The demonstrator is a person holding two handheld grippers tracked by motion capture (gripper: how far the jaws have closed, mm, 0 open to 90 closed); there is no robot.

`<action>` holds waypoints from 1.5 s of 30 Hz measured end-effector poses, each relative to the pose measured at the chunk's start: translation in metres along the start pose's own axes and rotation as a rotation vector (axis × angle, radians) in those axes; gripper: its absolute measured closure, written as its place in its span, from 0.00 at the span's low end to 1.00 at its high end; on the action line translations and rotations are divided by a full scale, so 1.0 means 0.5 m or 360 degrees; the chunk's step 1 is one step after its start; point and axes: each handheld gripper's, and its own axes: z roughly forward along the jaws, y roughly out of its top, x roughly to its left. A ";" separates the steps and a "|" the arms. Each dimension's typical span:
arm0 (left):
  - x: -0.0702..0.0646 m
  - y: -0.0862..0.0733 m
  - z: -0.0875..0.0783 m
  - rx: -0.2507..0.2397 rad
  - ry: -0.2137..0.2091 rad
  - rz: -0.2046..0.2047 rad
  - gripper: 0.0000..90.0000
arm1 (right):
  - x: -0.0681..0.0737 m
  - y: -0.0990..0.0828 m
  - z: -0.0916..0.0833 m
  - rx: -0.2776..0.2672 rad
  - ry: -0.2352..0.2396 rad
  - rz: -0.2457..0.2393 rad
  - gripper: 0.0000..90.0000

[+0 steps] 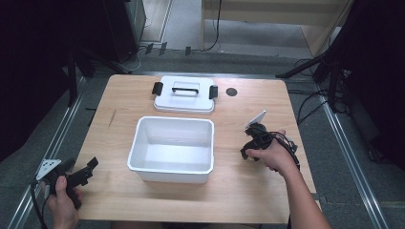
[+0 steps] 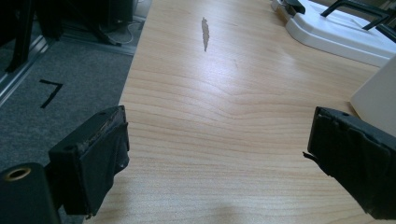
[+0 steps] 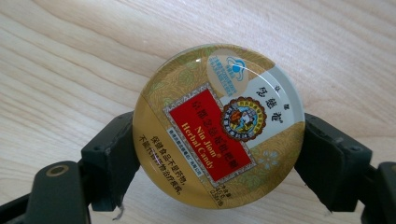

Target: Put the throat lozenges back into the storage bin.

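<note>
A round gold candy tin (image 3: 218, 125) with a red label lies flat on the wooden table. My right gripper (image 3: 218, 154) has one black jaw against each side of it, and both pads touch its rim. In the high view the right gripper (image 1: 254, 143) points down at the table, to the right of a white bin (image 1: 135, 145), with a hand around it. My left gripper (image 1: 88, 169) rests at the table's front left corner. Its jaws stand wide apart over bare wood, so the left gripper (image 2: 217, 135) is open with nothing between them.
The open white bin stands mid-table, and its corner (image 2: 379, 93) shows at the right of the left gripper view. Behind it lies a white lid (image 1: 184, 98) with black handle and clips, also lid (image 2: 336, 32). A dark round hole (image 1: 231, 91) marks the table's far right.
</note>
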 end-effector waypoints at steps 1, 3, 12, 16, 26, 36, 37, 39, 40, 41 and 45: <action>0.000 0.000 0.000 0.0001 -0.0001 -0.0001 0.07 | 0.001 0.000 -0.004 -0.0010 0.0002 -0.0013 0.22; 0.000 0.000 0.000 0.0004 -0.0004 -0.0002 0.07 | 0.004 0.001 -0.012 -0.0022 0.0001 -0.0029 0.23; 0.000 0.000 0.001 0.0008 -0.0007 -0.0007 0.07 | 0.025 0.002 -0.037 -0.0036 -0.0021 -0.0147 0.23; 0.001 0.001 0.001 0.0008 -0.0008 -0.0008 0.07 | 0.036 0.003 -0.050 -0.0033 -0.0026 -0.0197 0.23; 0.002 0.001 0.002 0.0017 -0.0012 -0.0014 0.07 | 0.063 0.011 -0.088 -0.0052 -0.0045 -0.0302 0.23; 0.002 0.001 0.002 0.0019 -0.0009 -0.0017 0.07 | 0.081 0.016 -0.128 -0.0057 -0.0052 -0.0354 0.23; 0.002 0.001 0.002 0.0019 -0.0009 -0.0017 0.07 | 0.083 0.017 -0.132 -0.0055 -0.0053 -0.0357 0.23; 0.002 0.001 0.002 0.0016 -0.0006 -0.0015 0.07 | 0.085 0.018 -0.140 -0.0059 -0.0056 -0.0356 0.23; 0.002 0.001 0.002 0.0017 -0.0005 -0.0015 0.07 | 0.087 0.019 -0.144 -0.0061 -0.0056 -0.0359 0.23; 0.002 0.001 0.002 0.0017 -0.0005 -0.0013 0.07 | 0.088 0.020 -0.148 -0.0067 -0.0055 -0.0373 0.23; 0.000 0.001 0.001 0.0006 -0.0002 -0.0002 0.07 | 0.094 0.022 -0.164 -0.0068 -0.0066 -0.0378 0.23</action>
